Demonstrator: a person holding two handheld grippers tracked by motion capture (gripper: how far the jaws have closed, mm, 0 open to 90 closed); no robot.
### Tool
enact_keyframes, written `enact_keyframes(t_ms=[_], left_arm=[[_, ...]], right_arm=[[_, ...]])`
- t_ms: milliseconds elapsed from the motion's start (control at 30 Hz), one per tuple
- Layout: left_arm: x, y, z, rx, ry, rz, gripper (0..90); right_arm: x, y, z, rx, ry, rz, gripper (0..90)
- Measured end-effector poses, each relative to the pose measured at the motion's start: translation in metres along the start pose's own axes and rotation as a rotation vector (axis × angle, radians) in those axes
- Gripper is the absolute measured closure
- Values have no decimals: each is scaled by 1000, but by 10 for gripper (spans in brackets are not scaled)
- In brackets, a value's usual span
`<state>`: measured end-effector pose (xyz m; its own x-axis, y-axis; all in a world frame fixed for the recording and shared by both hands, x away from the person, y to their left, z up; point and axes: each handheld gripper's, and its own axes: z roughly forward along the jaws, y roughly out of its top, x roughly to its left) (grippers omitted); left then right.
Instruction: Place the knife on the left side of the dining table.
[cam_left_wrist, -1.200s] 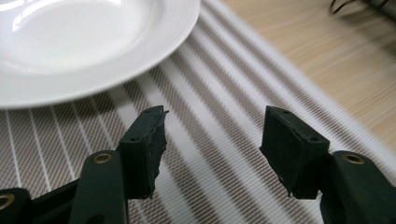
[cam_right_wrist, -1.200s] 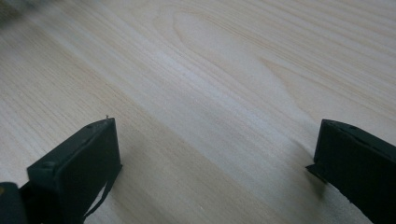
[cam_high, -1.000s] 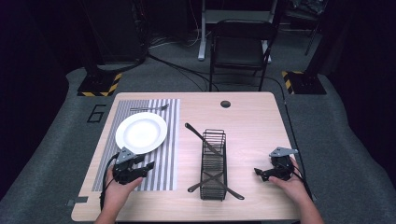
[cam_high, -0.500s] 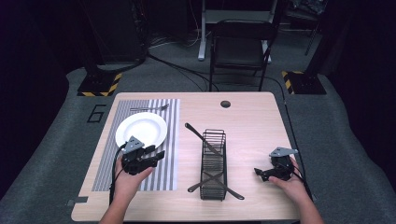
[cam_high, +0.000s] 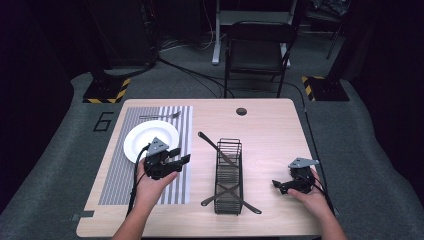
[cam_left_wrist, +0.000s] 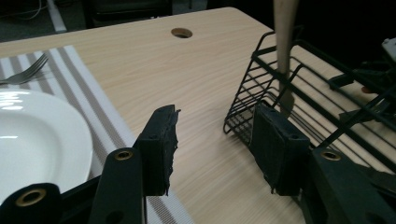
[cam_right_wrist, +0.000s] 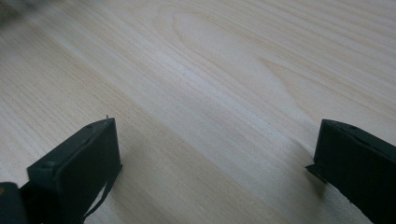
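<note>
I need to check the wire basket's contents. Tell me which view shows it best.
The high view: the whole wire basket shows from above, with utensils crossed in it. The left gripper view catches one end and a handle; the right gripper view faces bare table.

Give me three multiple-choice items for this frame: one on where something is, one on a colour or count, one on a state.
1. Where does the fork lie?
A. On the striped placemat, beyond the plate
B. Inside the wire basket
C. Next to the right gripper

2. What colour is the plate?
A. Black
B. White
C. Blue

3. How do the left gripper's jaws stand?
A. Shut on the fork
B. Shut on the basket rim
C. Open, holding nothing

Answers:
1. A, since the high view shows the fork at the mat's far end, past the plate.
2. B, since it reads white in both the high view and the left gripper view.
3. C, since bare tabletop shows between the jaws, short of the wire basket.
</note>
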<state>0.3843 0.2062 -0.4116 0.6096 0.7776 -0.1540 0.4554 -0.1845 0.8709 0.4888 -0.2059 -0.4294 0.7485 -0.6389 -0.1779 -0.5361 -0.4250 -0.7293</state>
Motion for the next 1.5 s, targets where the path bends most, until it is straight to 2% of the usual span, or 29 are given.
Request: enact_keyframes(t_ms=[33,200,733,833,1100,1500], left_arm=[[-5,4,3,-8,-6,11,503],[-15,12,12,-8,-24,18,518],[-37,34,32,-29,-62,30,527],[-39,38,36,-37,-62,30,527],[-39,46,44,-68,-64,0,531],[-39,47,48,-72,-32,8,615]], right_arm=[[0,0,0,3,1,5,0],[0,0,0,-1,0,-1,0],[0,0,0,0,-1,0,0],[0,0,0,0,0,0,0],[0,0,0,3,2,5,0],[0,0,0,-1,0,1,0]])
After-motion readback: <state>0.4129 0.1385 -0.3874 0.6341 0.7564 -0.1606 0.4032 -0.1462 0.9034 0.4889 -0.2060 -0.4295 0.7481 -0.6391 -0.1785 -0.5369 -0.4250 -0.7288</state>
